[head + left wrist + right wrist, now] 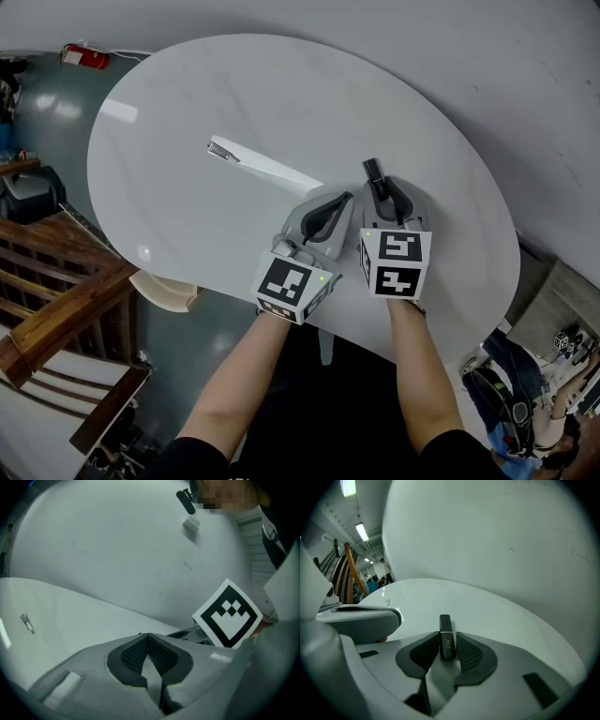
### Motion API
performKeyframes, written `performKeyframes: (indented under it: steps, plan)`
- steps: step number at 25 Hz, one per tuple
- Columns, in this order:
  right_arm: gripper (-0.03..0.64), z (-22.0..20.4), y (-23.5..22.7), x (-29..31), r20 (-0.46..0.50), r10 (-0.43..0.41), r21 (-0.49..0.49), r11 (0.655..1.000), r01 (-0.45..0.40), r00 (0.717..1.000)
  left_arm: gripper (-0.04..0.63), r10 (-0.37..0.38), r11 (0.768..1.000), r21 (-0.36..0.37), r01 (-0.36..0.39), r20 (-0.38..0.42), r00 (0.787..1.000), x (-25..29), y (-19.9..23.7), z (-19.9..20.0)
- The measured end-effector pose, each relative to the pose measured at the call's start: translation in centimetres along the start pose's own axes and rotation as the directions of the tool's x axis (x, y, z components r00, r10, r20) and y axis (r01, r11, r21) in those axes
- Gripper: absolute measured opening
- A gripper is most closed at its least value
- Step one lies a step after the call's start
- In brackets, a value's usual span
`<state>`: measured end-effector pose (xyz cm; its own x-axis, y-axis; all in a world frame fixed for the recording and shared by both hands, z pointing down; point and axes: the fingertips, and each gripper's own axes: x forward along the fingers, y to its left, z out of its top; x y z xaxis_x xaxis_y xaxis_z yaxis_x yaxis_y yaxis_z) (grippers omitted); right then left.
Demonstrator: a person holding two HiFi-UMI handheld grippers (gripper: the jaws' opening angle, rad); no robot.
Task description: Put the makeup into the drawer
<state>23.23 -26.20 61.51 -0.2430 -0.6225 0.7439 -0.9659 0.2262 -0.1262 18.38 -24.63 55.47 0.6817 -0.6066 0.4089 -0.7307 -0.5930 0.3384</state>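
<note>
A round white table (187,103) fills the head view. My right gripper (379,190) is shut on a slim black makeup tube (372,172) with a gold band. In the right gripper view the tube (446,624) stands upright between the pads and sticks out past the gripper's (447,642) tips. My left gripper (339,202) hovers close beside it on the left, over the table's near part. In the left gripper view its (147,637) pads meet at the tips with nothing between them. No drawer shows in any view.
A long white streak with a small metallic end (223,149) lies on the glossy table top, beyond the grippers. Wooden railings (56,291) and a cream seat (165,289) stand at the left below the table. Bags (511,394) sit on the floor at lower right.
</note>
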Motion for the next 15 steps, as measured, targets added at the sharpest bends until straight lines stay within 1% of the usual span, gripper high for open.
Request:
performKeyframes:
  steps: [6, 15]
  plan:
    - [0.109, 0.0, 0.0, 0.1, -0.010, -0.001, -0.020, 1.000, 0.000, 1.000, 0.009, -0.002, 1.000, -0.009, 0.002, 0.007, 1.000, 0.0, 0.2, -0.1]
    - [0.106, 0.0, 0.4, -1.7, 0.037, 0.009, 0.038, 0.999, -0.011, 0.999, 0.009, -0.039, 0.999, -0.002, 0.039, 0.016, 0.999, -1.0, -0.3, -0.1]
